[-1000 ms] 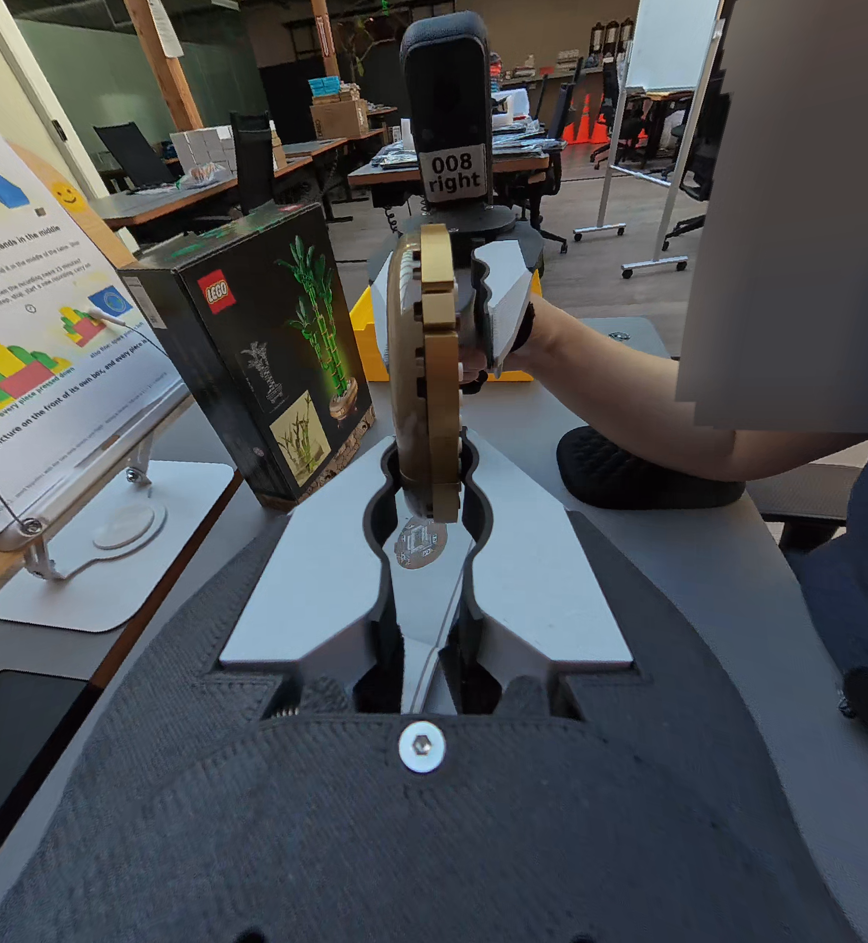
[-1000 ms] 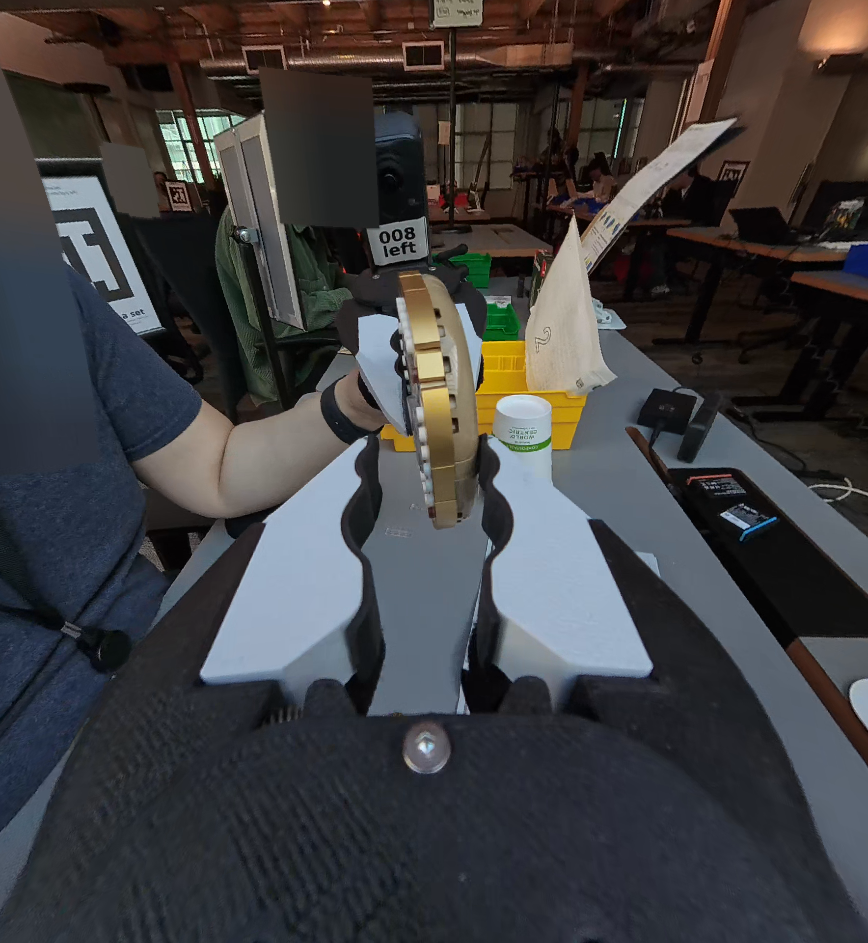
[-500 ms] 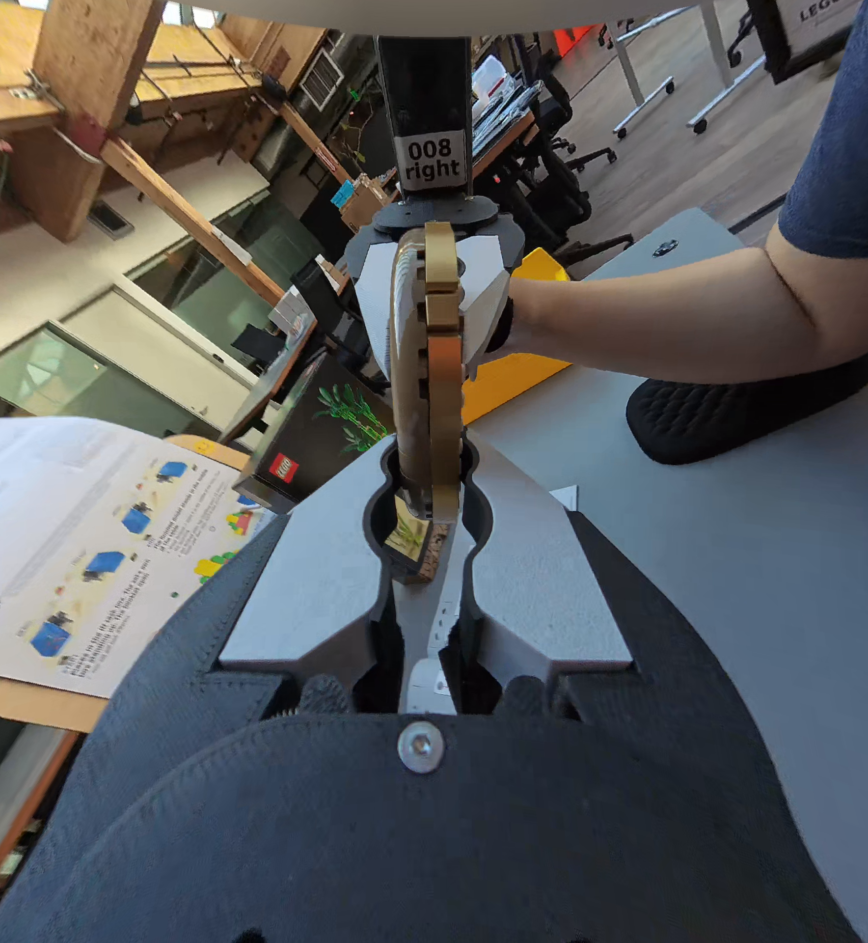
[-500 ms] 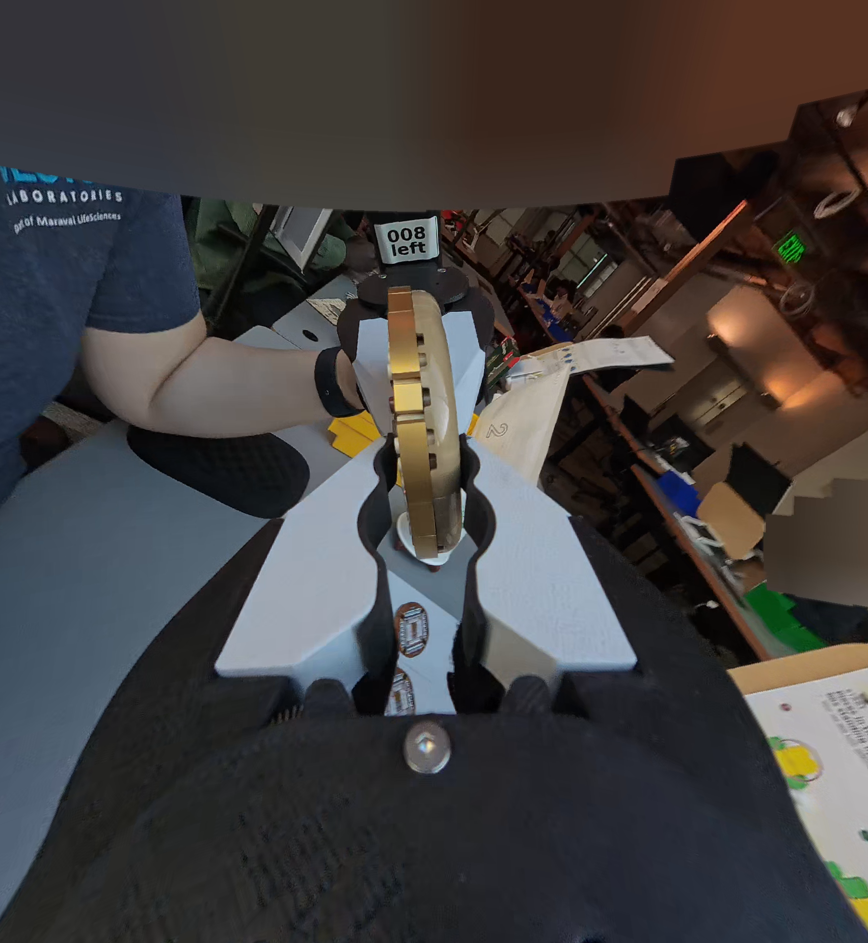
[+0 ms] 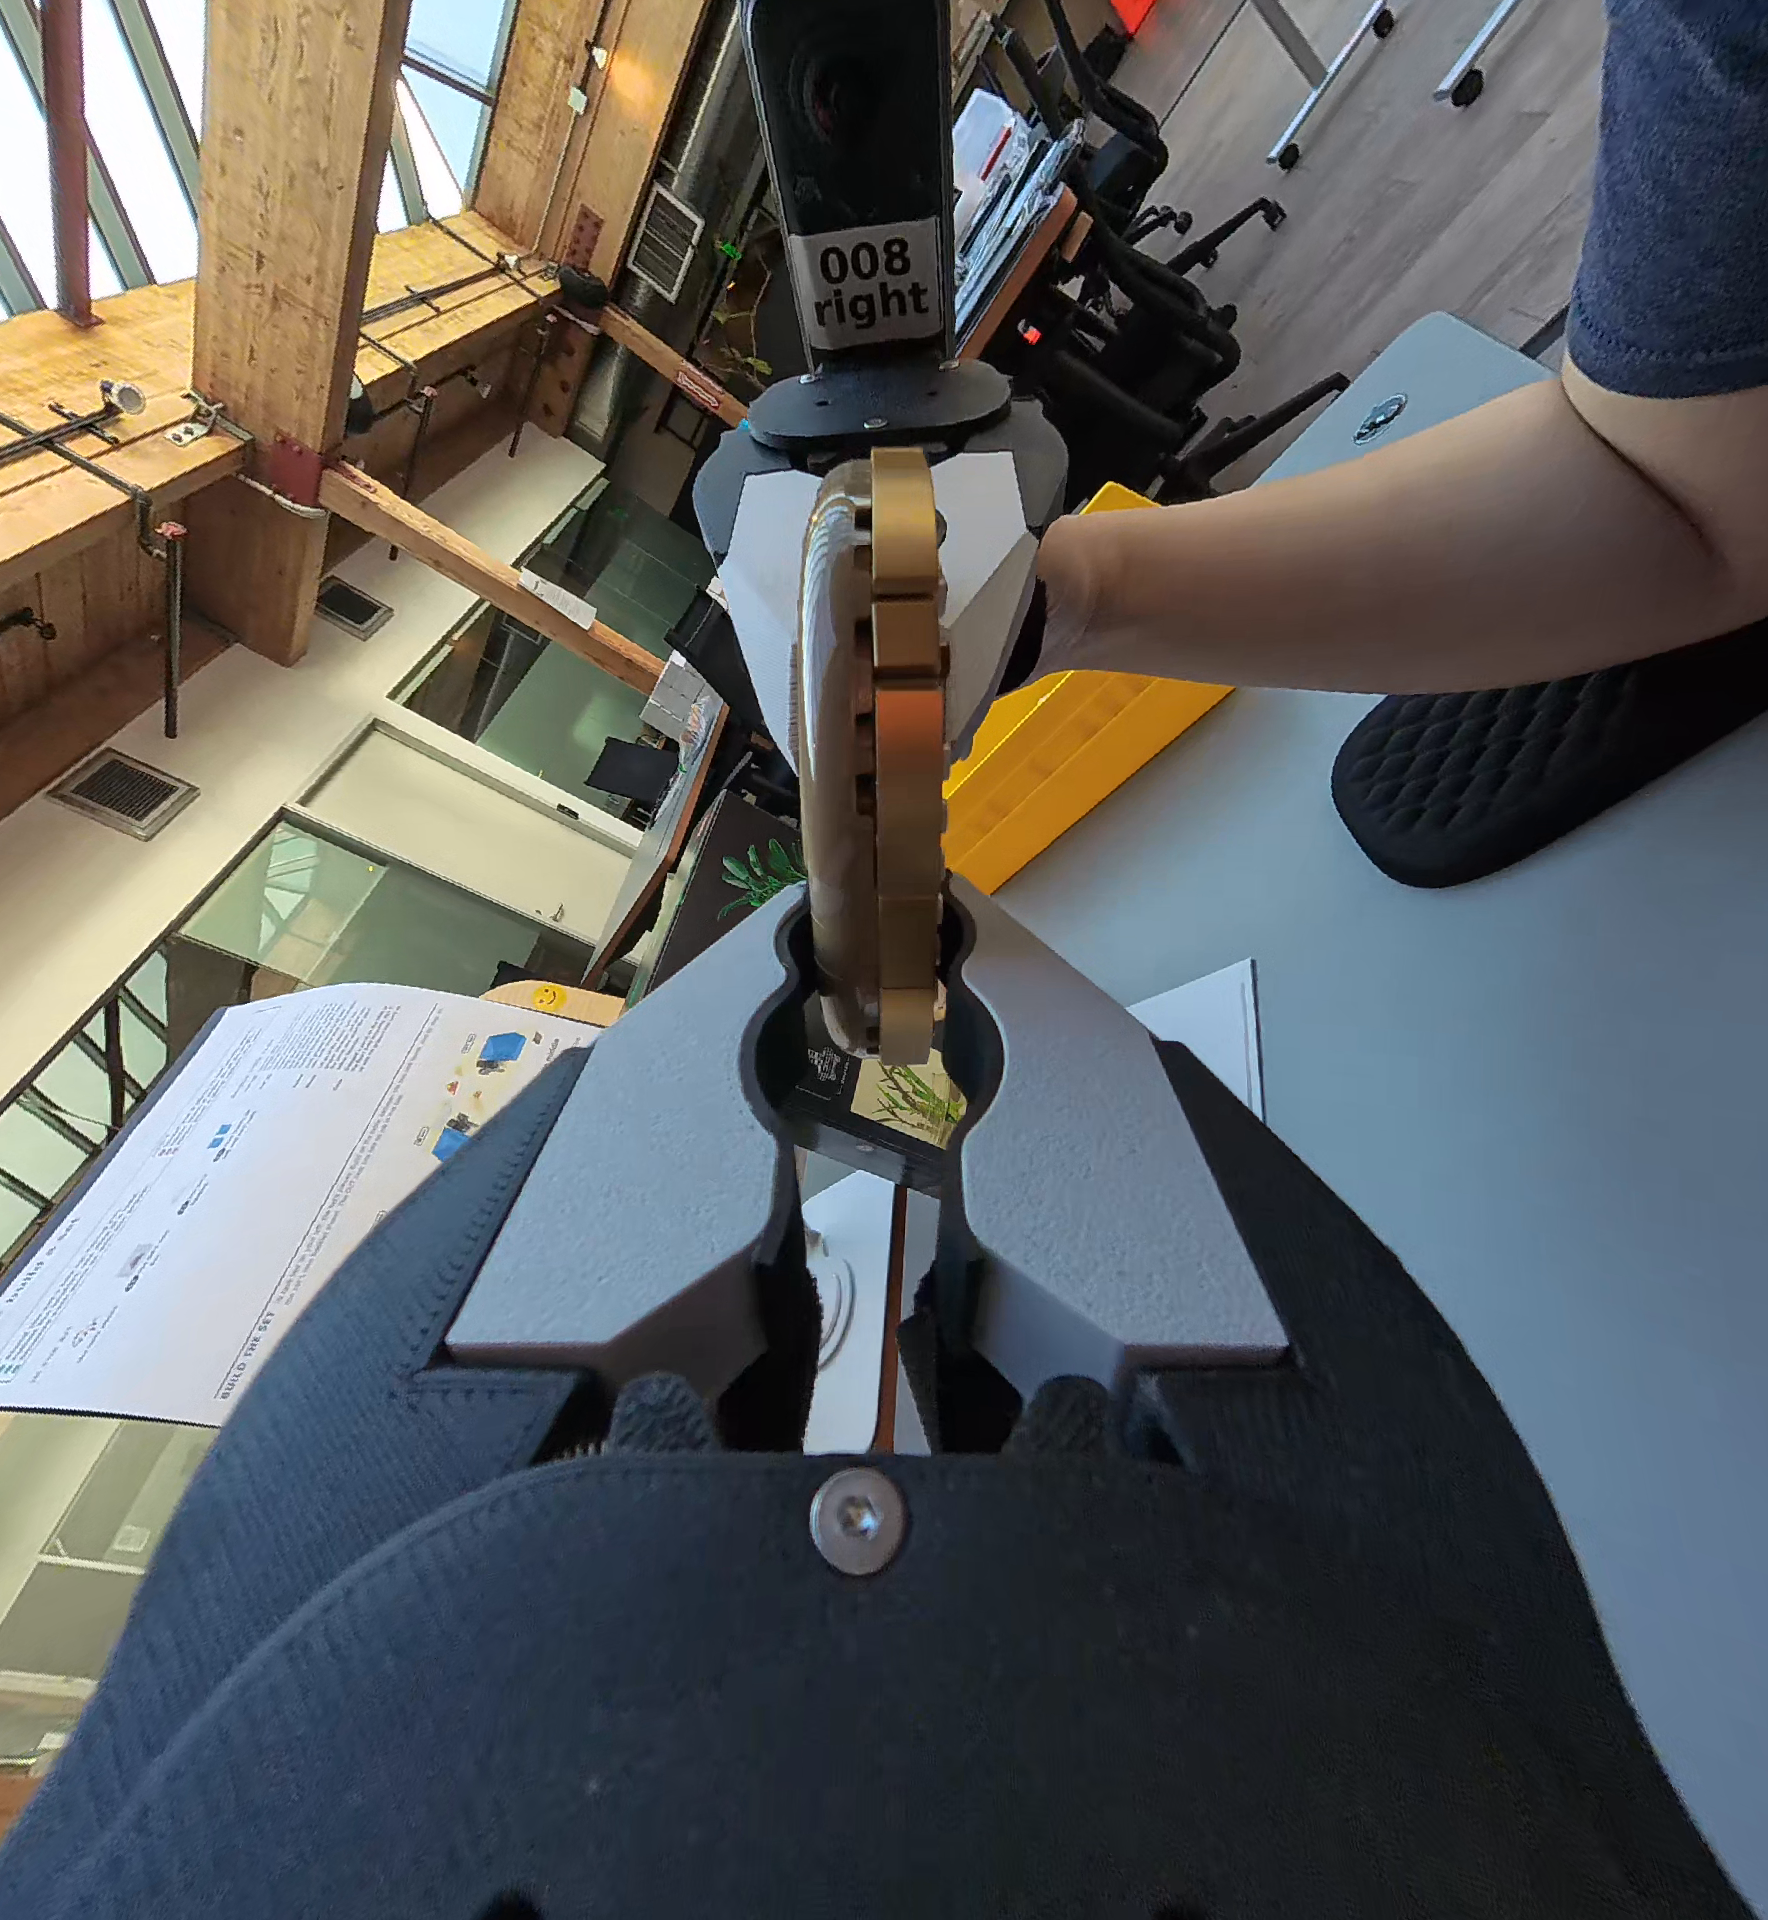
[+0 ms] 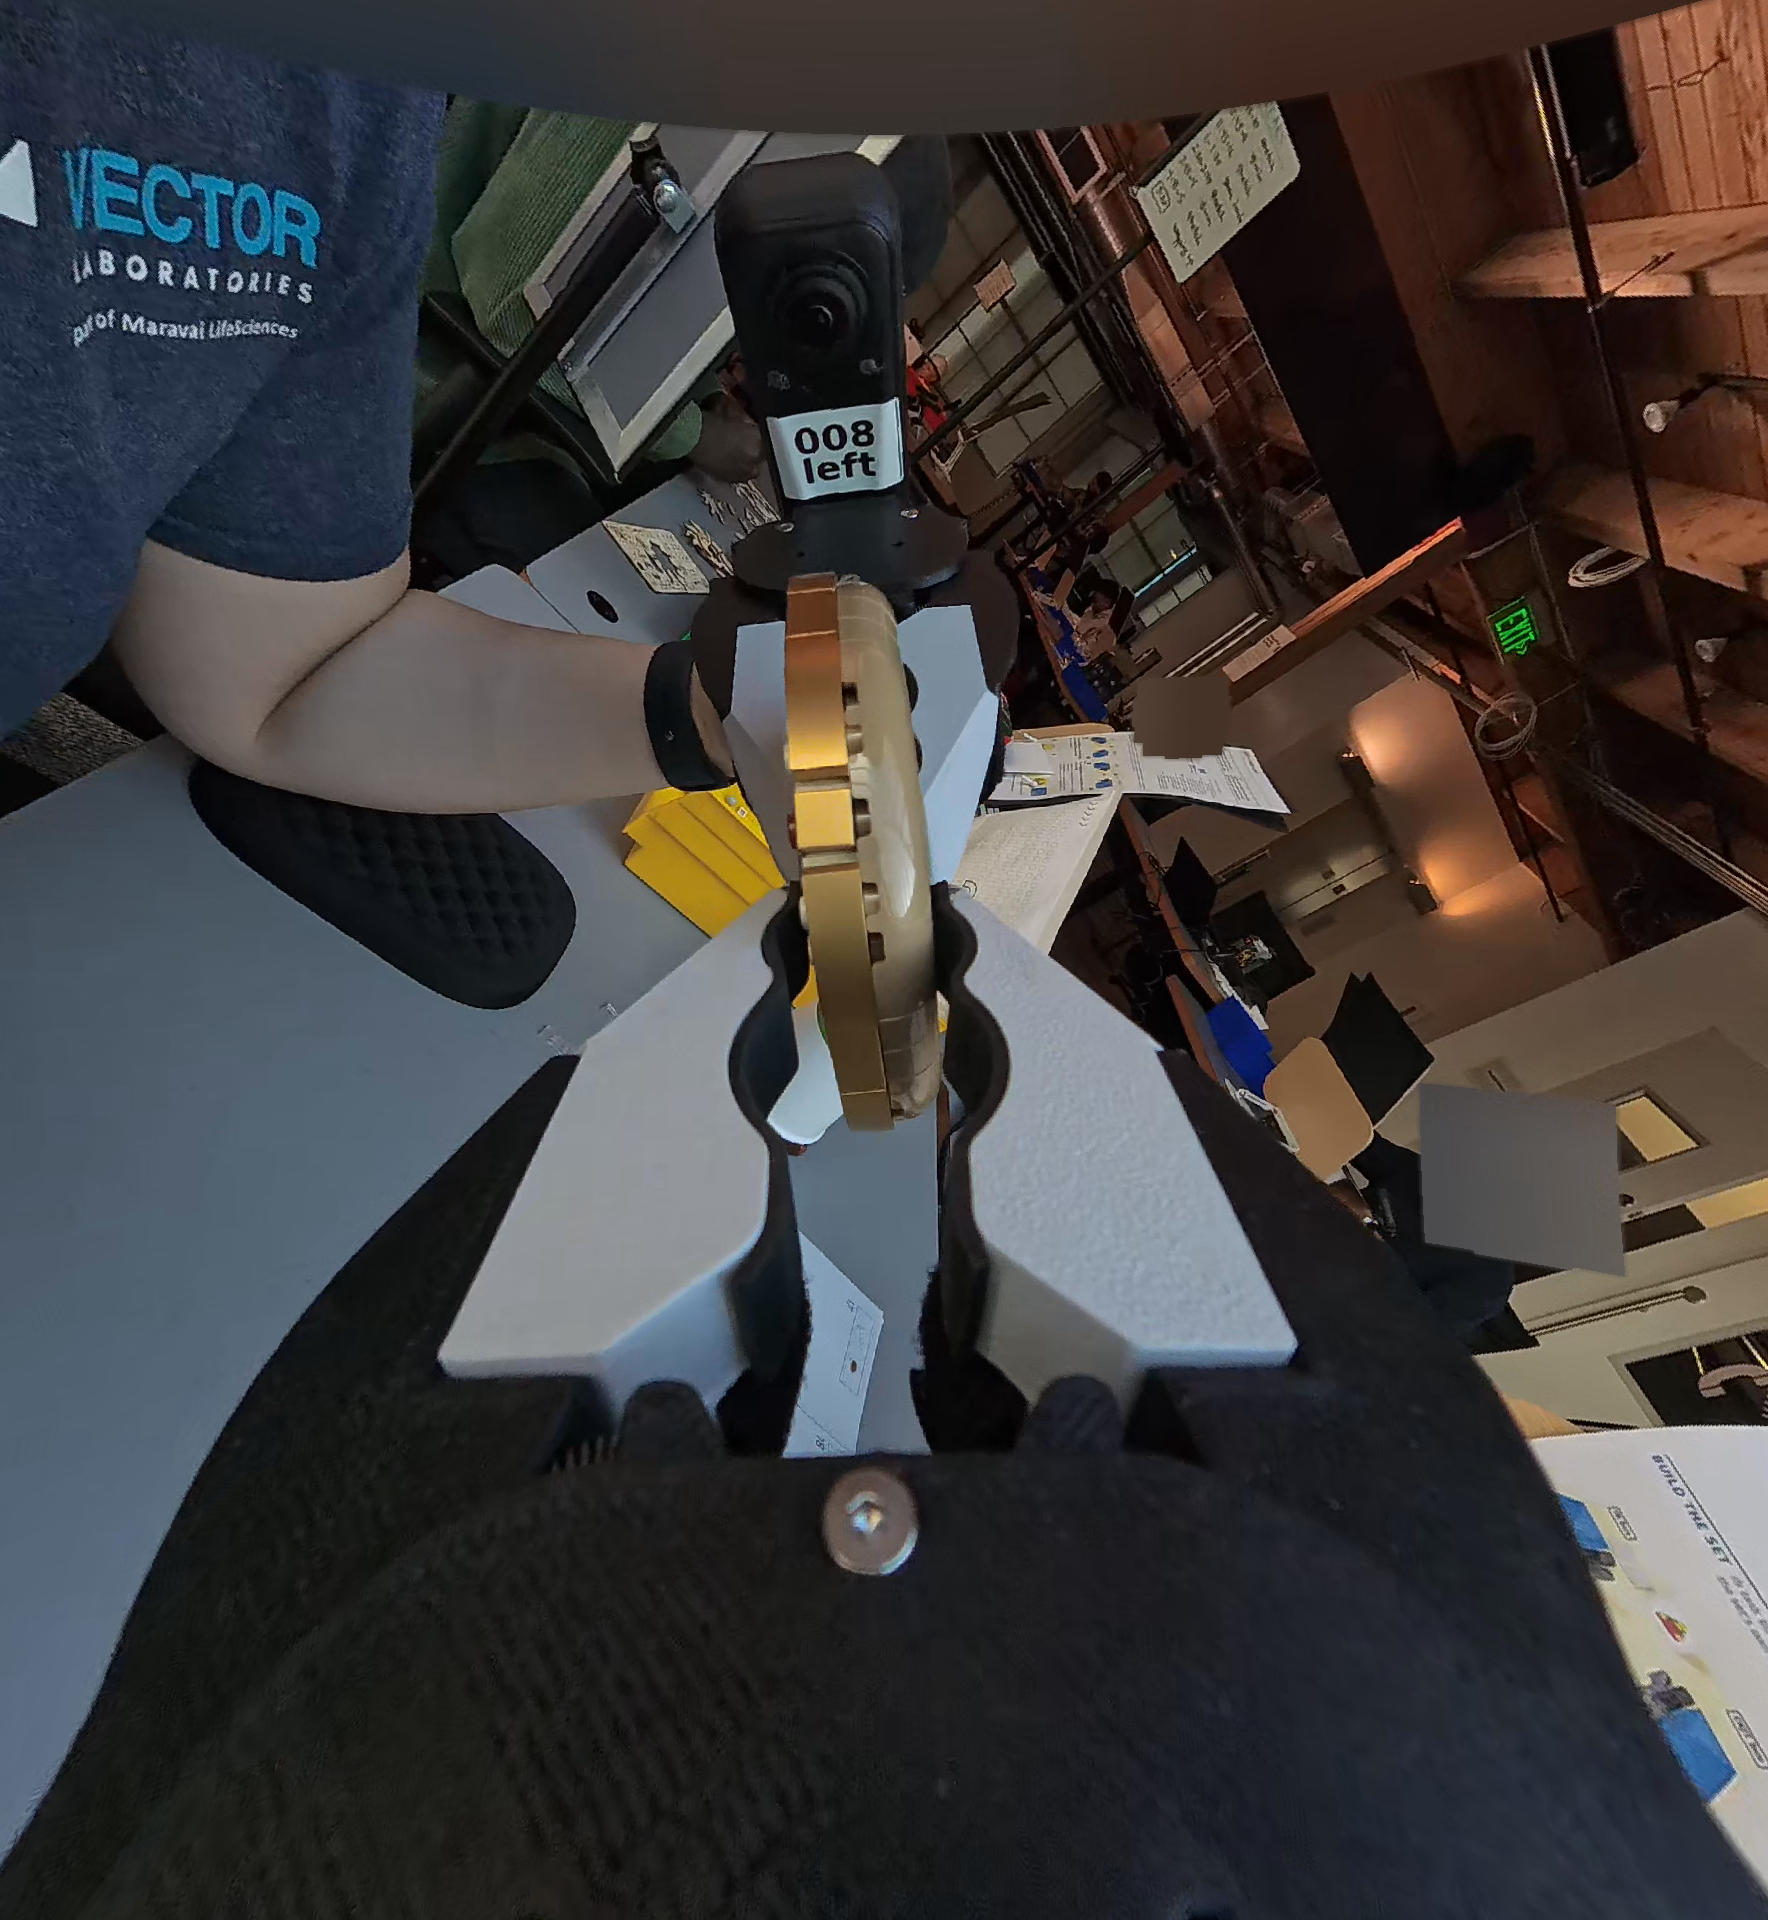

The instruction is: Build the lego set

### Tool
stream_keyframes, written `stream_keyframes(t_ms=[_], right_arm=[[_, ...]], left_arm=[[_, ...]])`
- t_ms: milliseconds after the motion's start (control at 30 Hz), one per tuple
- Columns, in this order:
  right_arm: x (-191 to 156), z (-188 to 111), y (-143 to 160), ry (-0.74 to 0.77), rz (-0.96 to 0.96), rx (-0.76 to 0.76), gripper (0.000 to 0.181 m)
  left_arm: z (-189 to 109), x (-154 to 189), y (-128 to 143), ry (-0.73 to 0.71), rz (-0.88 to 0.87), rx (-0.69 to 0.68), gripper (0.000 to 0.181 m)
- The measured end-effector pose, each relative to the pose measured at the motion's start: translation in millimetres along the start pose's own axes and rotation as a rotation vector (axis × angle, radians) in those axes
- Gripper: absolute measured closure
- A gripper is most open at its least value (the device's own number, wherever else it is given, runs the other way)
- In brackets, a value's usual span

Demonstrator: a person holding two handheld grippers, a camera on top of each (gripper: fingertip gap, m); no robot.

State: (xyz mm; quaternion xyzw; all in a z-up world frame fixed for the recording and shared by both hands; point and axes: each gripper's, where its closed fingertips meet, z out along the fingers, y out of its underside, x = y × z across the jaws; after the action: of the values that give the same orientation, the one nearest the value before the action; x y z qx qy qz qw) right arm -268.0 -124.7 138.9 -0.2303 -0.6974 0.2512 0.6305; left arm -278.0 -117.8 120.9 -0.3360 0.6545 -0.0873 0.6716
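Note:
A round gold lego disc (image 5: 875, 748) is held edge-on in the air between both grippers, above the grey table (image 5: 1482, 1143). My left gripper (image 5: 875, 935) is shut on the disc's near edge. The right gripper (image 5: 880, 582) faces it and clamps the far edge. In the right wrist view the same gold disc (image 6: 849, 862) shows its gold studs on one face. My right gripper (image 6: 864, 935) is shut on its near edge, and the left gripper (image 6: 859, 665) holds the far edge. The clamped parts of the disc are hidden by the fingers.
A yellow bin (image 5: 1056, 748) and a black wrist rest (image 5: 1545, 769) lie on the table beyond the disc. The person's forearm (image 5: 1379, 561) reaches in from the right. A dark lego box (image 5: 745, 883) and a printed instruction sheet (image 5: 236, 1195) are at the left. My two grippers' fingertips are within a few centimetres of each other.
Both grippers have rolled and tipped upward together with the disc, so the room now looks tilted. The grip on the disc is the same in both.

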Motion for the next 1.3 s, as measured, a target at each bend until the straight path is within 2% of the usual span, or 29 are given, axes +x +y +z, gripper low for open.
stream_keyframes(t_ms=[733,1067,1300], right_arm=[[4.3,7.1,22.1,-0.015,0.12,-0.071,0.16],[12.9,12.0,40.4,-0.008,0.313,-0.122,0.16],[18.2,14.0,45.1,0.011,0.377,-0.134,0.16]], left_arm=[[1.9,-1.3,21.7,0.066,-0.172,0.017,0.162],[4.4,-5.9,39.5,0.115,-0.384,0.107,0.162],[4.3,-12.5,43.1,0.098,-0.448,0.165,0.161]])
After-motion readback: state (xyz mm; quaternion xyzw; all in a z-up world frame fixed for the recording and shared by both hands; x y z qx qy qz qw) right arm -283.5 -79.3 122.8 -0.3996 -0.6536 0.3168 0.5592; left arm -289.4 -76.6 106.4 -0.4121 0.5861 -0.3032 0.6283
